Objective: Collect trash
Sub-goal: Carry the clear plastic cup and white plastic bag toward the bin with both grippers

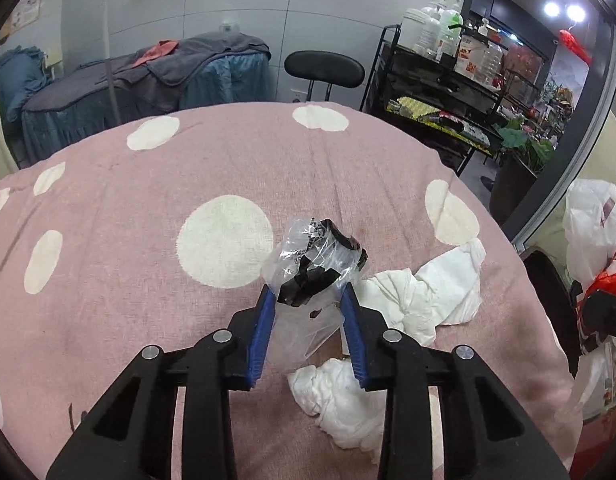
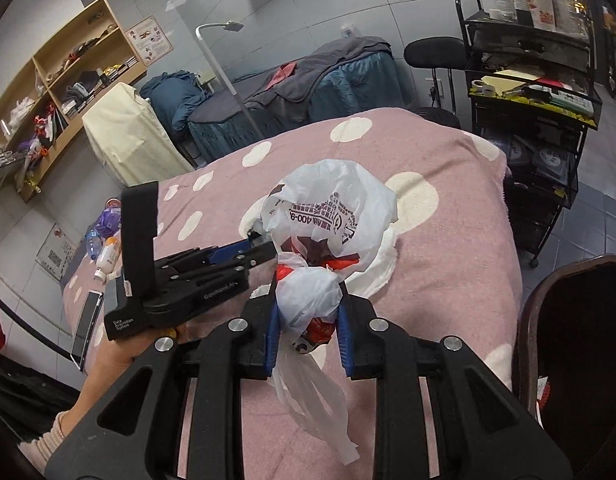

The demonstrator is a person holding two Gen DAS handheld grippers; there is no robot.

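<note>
My left gripper (image 1: 309,294) is shut on a crumpled clear plastic wrapper (image 1: 308,252) with black patches; both blue pads press its sides just above the pink dotted bedspread (image 1: 128,280). White crumpled tissues (image 1: 428,296) lie right of it, and another wad (image 1: 340,396) lies under the right finger. My right gripper (image 2: 308,284) is shut on a knotted white plastic bag (image 2: 332,208) with red and black print, held above the bed. The bag's tail hangs down between the fingers. The left gripper (image 2: 258,245) shows in the right wrist view, held by a hand, beside the bag.
A phone (image 2: 86,328) and small bottles (image 2: 106,248) lie at the bed's left edge. A black trolley (image 1: 440,80) with bottles and a black stool (image 1: 324,68) stand behind the bed. A dark rounded chair back (image 2: 580,340) is at the right. A second bed (image 1: 148,76) stands further back.
</note>
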